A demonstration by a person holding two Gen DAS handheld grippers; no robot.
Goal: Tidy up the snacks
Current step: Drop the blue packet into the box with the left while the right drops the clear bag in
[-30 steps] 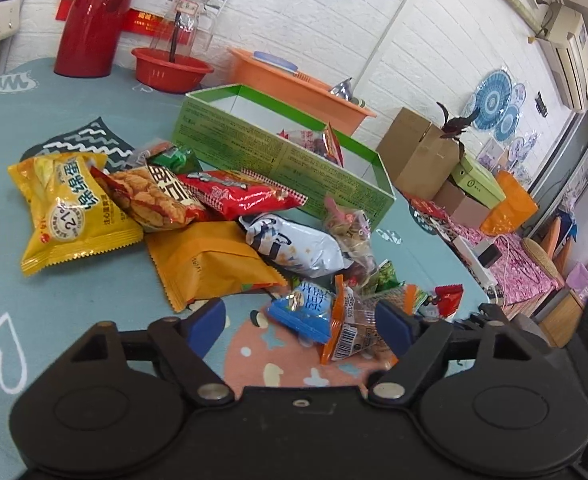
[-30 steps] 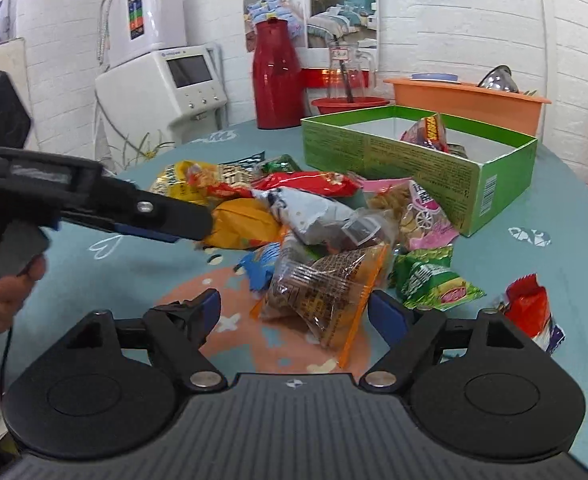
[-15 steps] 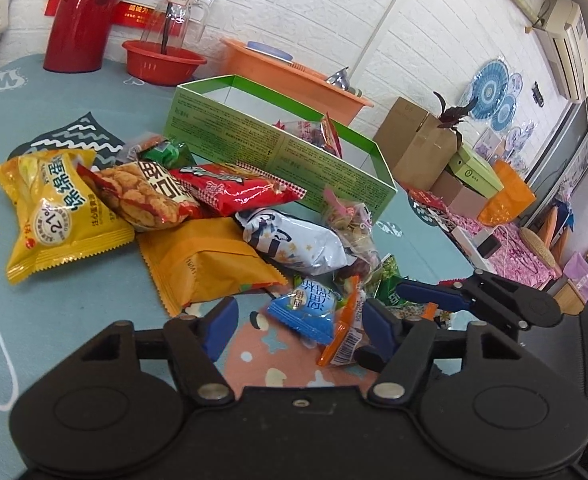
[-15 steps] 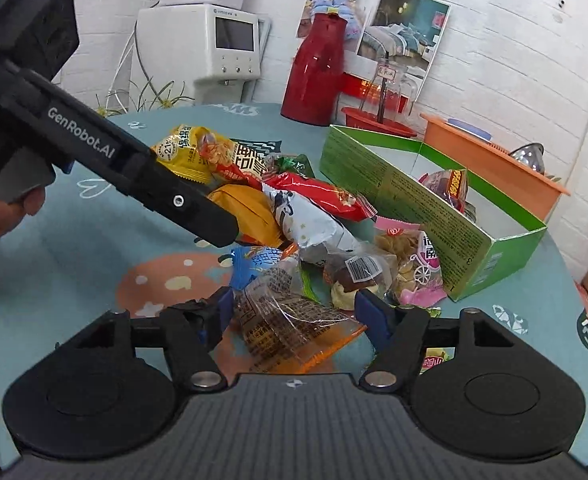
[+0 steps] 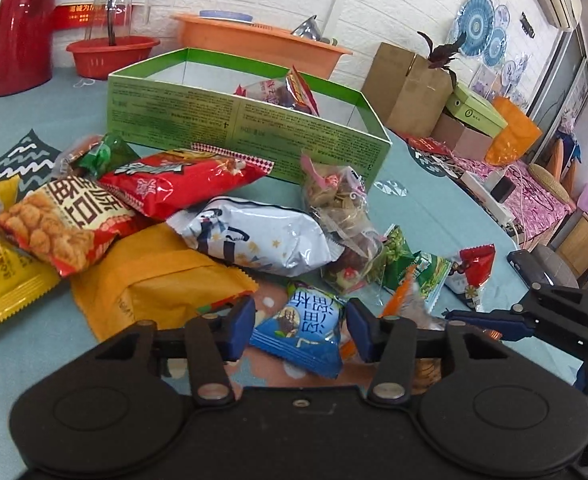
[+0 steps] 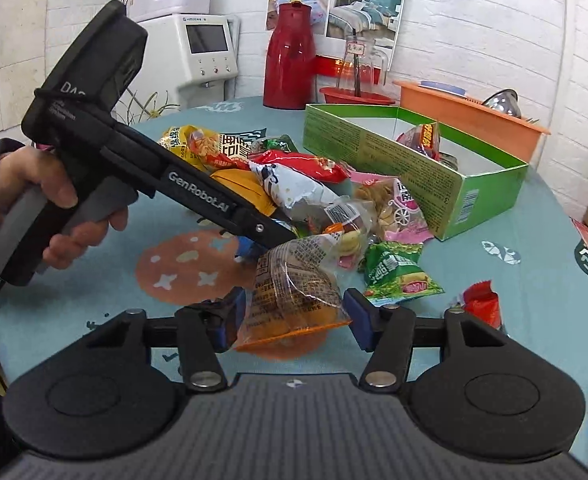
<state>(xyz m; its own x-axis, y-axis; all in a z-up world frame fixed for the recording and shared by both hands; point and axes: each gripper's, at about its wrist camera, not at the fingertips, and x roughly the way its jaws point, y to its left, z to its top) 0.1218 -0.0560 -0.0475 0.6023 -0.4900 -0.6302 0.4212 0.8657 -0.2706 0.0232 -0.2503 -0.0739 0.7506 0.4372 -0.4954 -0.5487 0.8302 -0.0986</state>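
Teal-clothed table (image 5: 434, 184) carrying one open green cardboard box (image 5: 230, 120) and about a dozen loose snack packets. Small blue foil packet (image 5: 306, 332) lying between left tool (image 5: 299, 330), jaws opening, untouched, long axis pointing away. Clear orange-edged crinkly packet (image 6: 294, 300) sitting between right tool (image 6: 294, 322), jaws closing, long axis running toward the box.

One green box (image 5: 246, 136), two tongs (image 5: 300, 326)
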